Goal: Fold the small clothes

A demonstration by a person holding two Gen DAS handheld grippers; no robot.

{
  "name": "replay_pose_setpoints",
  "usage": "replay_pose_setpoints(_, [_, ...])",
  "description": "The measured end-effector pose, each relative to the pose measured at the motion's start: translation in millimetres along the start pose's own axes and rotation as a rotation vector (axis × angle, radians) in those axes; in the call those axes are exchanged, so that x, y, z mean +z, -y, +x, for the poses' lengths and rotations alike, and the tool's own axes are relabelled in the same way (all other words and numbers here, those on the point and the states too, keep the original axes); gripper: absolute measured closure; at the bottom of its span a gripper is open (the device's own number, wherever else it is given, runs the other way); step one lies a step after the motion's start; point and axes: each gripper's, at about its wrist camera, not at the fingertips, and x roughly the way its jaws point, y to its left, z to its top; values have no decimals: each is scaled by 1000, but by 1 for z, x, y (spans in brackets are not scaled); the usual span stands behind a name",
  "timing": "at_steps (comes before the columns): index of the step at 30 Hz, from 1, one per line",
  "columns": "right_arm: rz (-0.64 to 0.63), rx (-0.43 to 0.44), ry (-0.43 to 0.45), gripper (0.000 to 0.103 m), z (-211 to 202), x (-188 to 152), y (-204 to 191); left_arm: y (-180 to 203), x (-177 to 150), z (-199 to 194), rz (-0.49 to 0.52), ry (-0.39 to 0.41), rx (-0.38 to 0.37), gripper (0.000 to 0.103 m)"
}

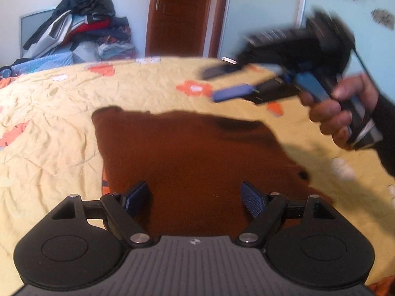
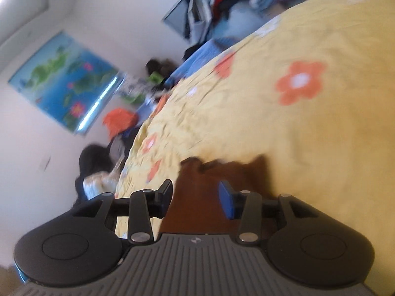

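A brown garment [image 1: 192, 148] lies spread flat on the yellow flowered bedspread [image 1: 61, 128]. My left gripper [image 1: 195, 194] hovers over its near part, open, with nothing between its blue pads. My right gripper [image 1: 209, 83], blurred and held in a hand [image 1: 340, 113], hangs above the bed beyond the garment's far right corner, its jaws apart and empty. In the right wrist view the right gripper [image 2: 196, 192] is open above the garment's edge [image 2: 222, 172], with only cloth and bedspread [image 2: 296, 135] beyond it.
A pile of clothes [image 1: 81, 27] is heaped behind the bed's far left edge, beside a wooden door [image 1: 180, 14] and pale sliding doors [image 1: 266, 12]. A blue poster [image 2: 64, 83] hangs on the wall, with clutter [image 2: 118, 123] below it along the bed's side.
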Motion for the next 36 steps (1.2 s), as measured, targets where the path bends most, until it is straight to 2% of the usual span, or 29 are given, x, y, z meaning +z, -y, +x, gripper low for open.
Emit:
replay_pose_setpoints(2, [-40,-24,-89,43,40,2,-11,5,0,13,27,-10,25,20])
replay_pose_setpoints(3, [-60,-77,-137,40,63,0,-12,6,1,17,37,-9,29,20])
replay_pose_setpoints(4, [-80,-150,-180,43,83,-2,-8,6,2,21,41,-9,35,19])
replay_pose_setpoints(5, [-102,-156,-165,52,92,-4,-3,4,3,23,41,-5,34,19])
replay_pose_setpoints(6, [-109,-147,-140,57,95,-1,0,2,4,25,39,0,28,19])
replay_pose_setpoints(8, [-51,-149,-140,60,96,6,6,-1,4,23,33,-1,16,19])
replay_pose_setpoints(10, [-94,-178,-168,60,94,7,-2,0,7,8,30,-5,3,21])
replay_pose_setpoints(12, [-107,-215,-168,46,86,7,-18,-3,6,-8,13,14,-31,20])
replay_pose_setpoints(13, [-129,-198,-150,42,80,6,-28,-4,5,-12,9,16,-47,20])
replay_pose_setpoints(15, [-144,-111,-140,30,80,5,-45,-1,3,-9,32,-6,-46,20])
replay_pose_setpoints(18, [-121,-39,-212,28,114,3,-64,7,-3,3,93,-27,1,20])
replay_pose_setpoints(21, [-75,-57,-302,28,162,-3,-62,9,-10,6,106,-16,16,20])
replay_pose_setpoints(22, [-73,-75,-303,29,173,-5,-58,8,-12,6,110,-8,19,19])
replay_pose_setpoints(23, [-88,-39,-244,28,176,-6,-54,7,-14,7,114,3,20,19])
replay_pose_setpoints(25, [-23,-26,-189,32,178,-1,-45,8,-18,7,124,18,25,19])
replay_pose_setpoints(28, [-36,-66,-203,32,171,1,-51,11,-19,-6,110,38,33,21])
replay_pose_setpoints(30, [-78,-102,-201,20,148,-5,-63,8,-22,-25,63,69,7,20])
replay_pose_setpoints(33, [-113,-36,-133,3,92,-19,-63,-2,-31,-36,-1,55,-32,20])
replay_pose_setpoints(35, [-60,-51,-109,2,70,-24,-43,-4,-35,-30,-3,41,-10,20])
replay_pose_setpoints(36, [-32,-94,-106,6,68,-26,-30,-3,-35,-26,5,45,2,20])
